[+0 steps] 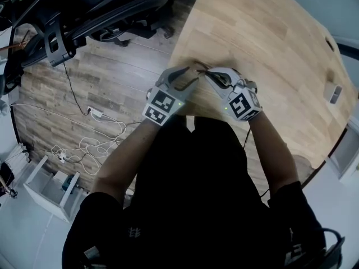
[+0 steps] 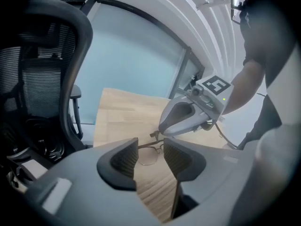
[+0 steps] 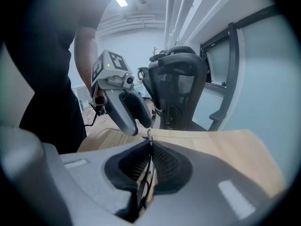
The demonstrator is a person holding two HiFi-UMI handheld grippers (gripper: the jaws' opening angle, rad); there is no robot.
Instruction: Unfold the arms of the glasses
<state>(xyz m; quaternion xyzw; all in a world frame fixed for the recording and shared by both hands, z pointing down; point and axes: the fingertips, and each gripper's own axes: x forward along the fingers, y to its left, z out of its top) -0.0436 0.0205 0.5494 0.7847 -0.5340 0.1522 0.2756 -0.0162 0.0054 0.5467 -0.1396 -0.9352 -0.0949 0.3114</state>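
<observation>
Left gripper (image 2: pixel 150 147) is wide open with nothing pinched. The thin metal-framed glasses (image 2: pixel 148 157) sit just past its jaws, above the light wooden tabletop (image 2: pixel 122 112). The right gripper (image 3: pixel 149 149) is clamped on the glasses frame, holding them up. A black mesh office chair (image 2: pixel 42 79) stands behind.

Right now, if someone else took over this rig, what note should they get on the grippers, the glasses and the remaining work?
Left gripper: open, empty, its jaws aimed at a lens of the glasses.
Right gripper: shut on a thin part of the frame, over the near edge of the wooden table.
Done: glasses gripped.
Left: how far either arm is unfolded can't be told; check, then probably open them with the left gripper.
</observation>
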